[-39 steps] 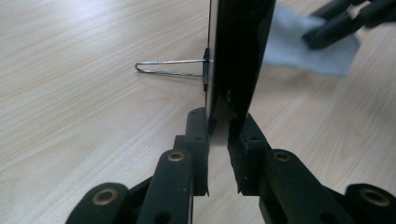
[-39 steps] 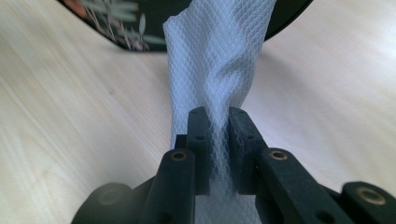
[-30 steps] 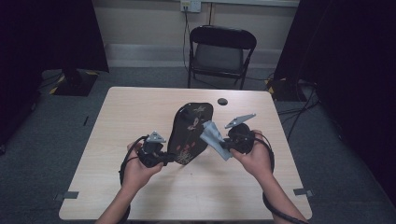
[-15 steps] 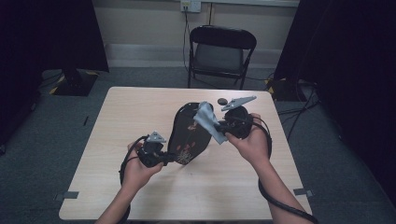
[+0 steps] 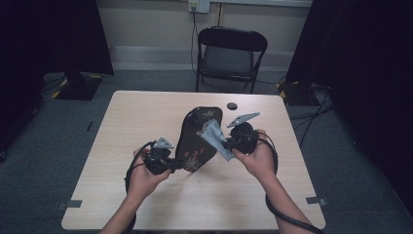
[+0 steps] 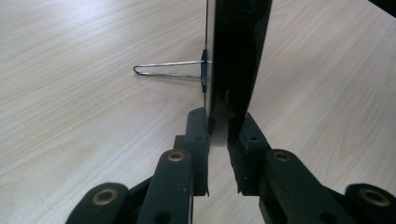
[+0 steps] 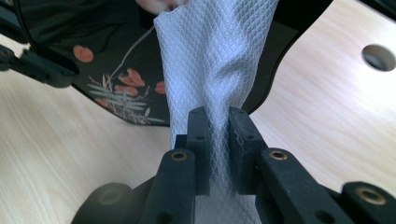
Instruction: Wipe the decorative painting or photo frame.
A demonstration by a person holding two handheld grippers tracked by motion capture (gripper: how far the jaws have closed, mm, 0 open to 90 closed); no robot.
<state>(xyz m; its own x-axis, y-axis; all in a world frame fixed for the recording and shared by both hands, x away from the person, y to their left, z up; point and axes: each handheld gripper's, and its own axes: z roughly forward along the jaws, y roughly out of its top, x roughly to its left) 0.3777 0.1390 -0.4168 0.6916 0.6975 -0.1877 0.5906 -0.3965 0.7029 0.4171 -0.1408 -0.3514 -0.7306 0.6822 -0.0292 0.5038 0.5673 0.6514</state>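
- Dim room with dark curtains at both sides, grey carpet, and a black folding chair beyond the far edge of the table.
- Table, pale wood grain, takes up the middle of the high view; the person's forearms come in from its near edge.
- Tray, black and oval with a red-and-green flower pattern on its face, is held tilted up on edge above the table's middle, between the two grippers. It holds nothing; its patterned face turns towards the right gripper.
- Cloth, pale blue-grey with a diamond weave, lies against the tray's face and hangs from the right gripper.
- Left gripper is clamped on the tray's near rim; in the left gripper view the jaws pinch the thin edge from both sides.
- Right gripper is closed tight on the cloth; in the right gripper view the fabric is bunched between the jaws and fans out above them.
- Wire loop, thin metal, juts from the tray's back over the table.
- Round hole sits in the tabletop near the far edge, seen as a dark spot beyond the tray.
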